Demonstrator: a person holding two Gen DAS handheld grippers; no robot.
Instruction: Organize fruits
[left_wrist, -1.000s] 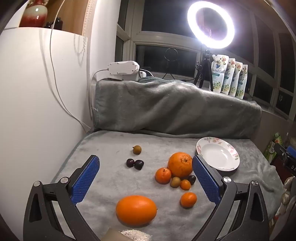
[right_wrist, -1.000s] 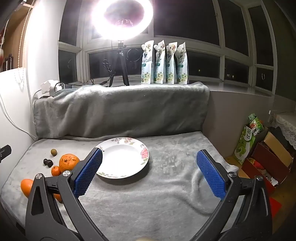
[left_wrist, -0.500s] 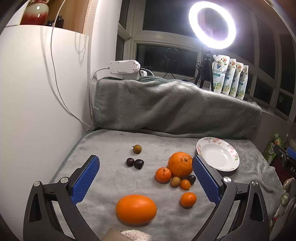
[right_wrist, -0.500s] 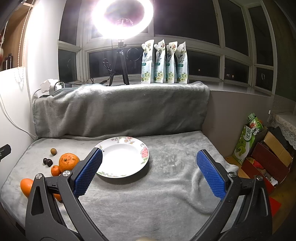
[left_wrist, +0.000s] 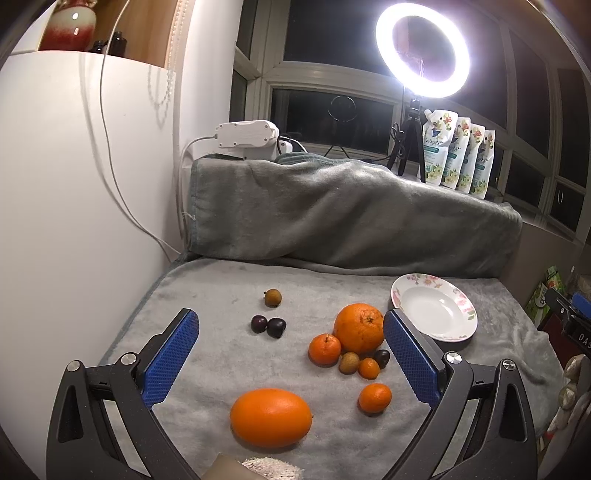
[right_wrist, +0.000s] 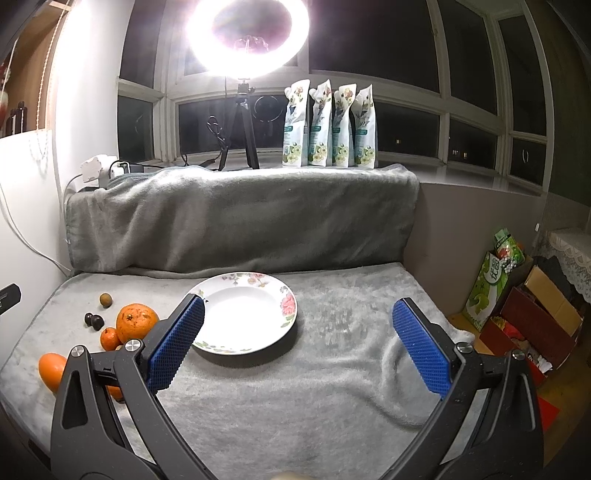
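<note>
while both tools hover unloaded, the grey blanket (left_wrist: 221, 288) carries all items. left gripper (left_wrist: 291, 354) and right gripper (right_wrist: 298, 341): jaws wide, holding nothing. floral plate (right_wrist: 284, 306) sits mid-surface, bare. near the left edge: oval orange (left_wrist: 270, 417), round orange (left_wrist: 359, 327), three mandarins (left_wrist: 324, 348), two dark plums (left_wrist: 268, 325), longan (left_wrist: 273, 297).
</note>
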